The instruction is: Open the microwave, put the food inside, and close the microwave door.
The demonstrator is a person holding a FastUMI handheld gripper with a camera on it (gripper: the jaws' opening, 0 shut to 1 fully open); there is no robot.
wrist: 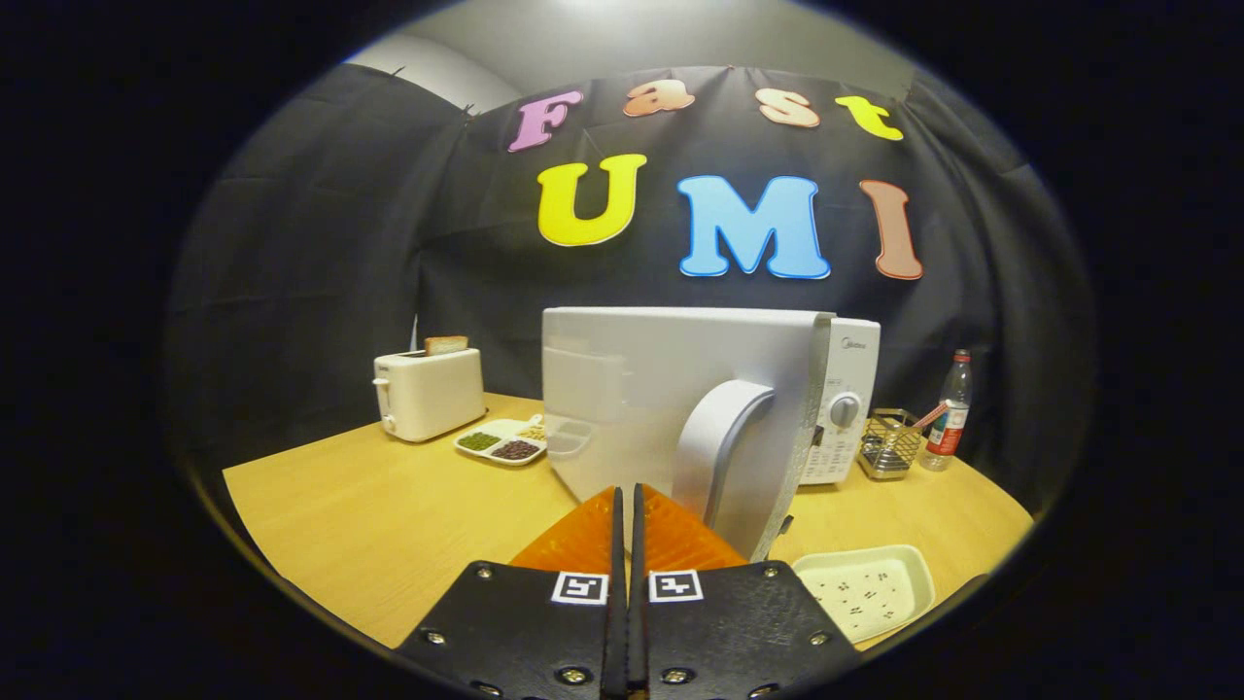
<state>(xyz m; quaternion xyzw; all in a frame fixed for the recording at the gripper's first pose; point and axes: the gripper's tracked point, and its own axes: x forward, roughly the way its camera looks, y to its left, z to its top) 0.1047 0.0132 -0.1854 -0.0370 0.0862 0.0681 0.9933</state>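
Gripper (627, 501) w/ fingers pressed together, holding nothing, sits just short of the microwave (700, 399) door handle (714, 437), door swung open mid-surface, food tray (865, 588) by the near right edge; next: grip tray rim level.

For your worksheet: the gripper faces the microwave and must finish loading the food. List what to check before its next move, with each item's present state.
1. Microwave door swung open: ok, it stands wide open, its handle just ahead of the fingers.
2. Gripper free to grasp: not ok, its fingers are closed together with nothing between them.
3. Food dish loaded: not ok, it sits on the table beside the fingers.
4. Microwave cavity free: cannot tell, the door hides it.
5. Path to dish clear: ok.
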